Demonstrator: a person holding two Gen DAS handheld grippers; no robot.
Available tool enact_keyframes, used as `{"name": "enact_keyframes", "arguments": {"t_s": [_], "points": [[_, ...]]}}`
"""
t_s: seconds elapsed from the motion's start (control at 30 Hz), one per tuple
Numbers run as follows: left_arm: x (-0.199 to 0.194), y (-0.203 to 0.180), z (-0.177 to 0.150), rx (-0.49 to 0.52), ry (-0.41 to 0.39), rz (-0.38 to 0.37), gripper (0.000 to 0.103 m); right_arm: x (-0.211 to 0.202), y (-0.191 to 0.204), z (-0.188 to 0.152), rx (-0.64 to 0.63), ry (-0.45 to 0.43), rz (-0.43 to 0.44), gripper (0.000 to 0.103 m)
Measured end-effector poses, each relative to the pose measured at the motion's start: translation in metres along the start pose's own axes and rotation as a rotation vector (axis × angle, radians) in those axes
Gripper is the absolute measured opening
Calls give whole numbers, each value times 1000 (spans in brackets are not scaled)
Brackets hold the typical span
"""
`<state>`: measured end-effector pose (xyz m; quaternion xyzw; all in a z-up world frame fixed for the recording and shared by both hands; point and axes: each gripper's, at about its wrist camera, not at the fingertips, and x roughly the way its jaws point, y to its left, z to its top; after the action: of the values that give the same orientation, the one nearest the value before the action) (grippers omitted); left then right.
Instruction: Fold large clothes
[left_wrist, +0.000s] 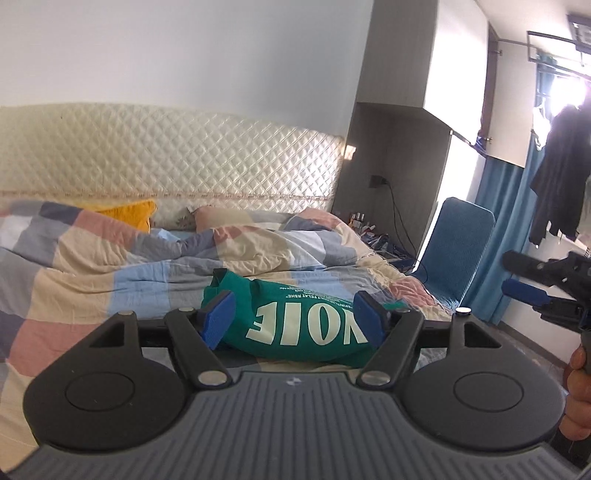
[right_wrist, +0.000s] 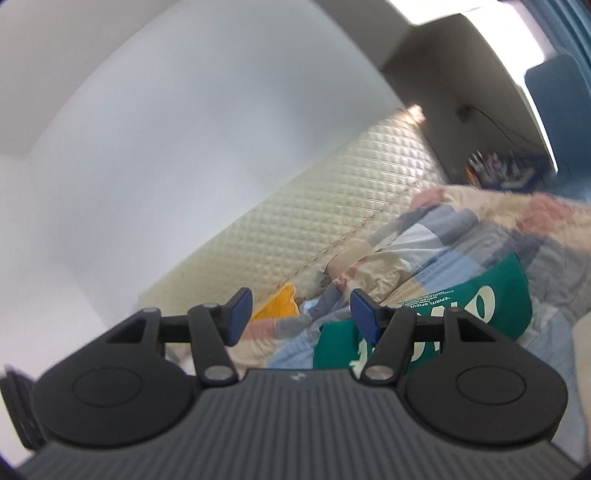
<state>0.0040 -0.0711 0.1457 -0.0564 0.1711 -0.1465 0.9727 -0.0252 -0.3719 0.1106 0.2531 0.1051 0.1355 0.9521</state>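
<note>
At the bottom of the left wrist view the left gripper (left_wrist: 295, 317) stands with its blue pads wide apart and nothing between them; the right gripper (right_wrist: 298, 314) is likewise parted and empty in its own tilted view. Just beyond, in the lower middle of the frame, the green shirt (left_wrist: 295, 321) lies folded into a compact bundle on the checked quilt (left_wrist: 110, 258). It looks light, soft and floppy, best pinched at an edge or corner. Behind stands the quilted headboard (left_wrist: 166, 158).
</note>
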Motion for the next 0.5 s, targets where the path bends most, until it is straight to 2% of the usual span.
{"name": "enact_keyframes", "arguments": {"t_s": [0.17,0.33,0.5], "points": [[-20,-6,-33,32,-2,-13,75,-14,16,-35,-151,17,-67,63],[-24,-4,-61,45,1,-26,75,-18,25,-72,-270,7,-138,63],[-16,0,-85,62,14,-14,76,-14,24,-108,-314,19,-162,63]]}}
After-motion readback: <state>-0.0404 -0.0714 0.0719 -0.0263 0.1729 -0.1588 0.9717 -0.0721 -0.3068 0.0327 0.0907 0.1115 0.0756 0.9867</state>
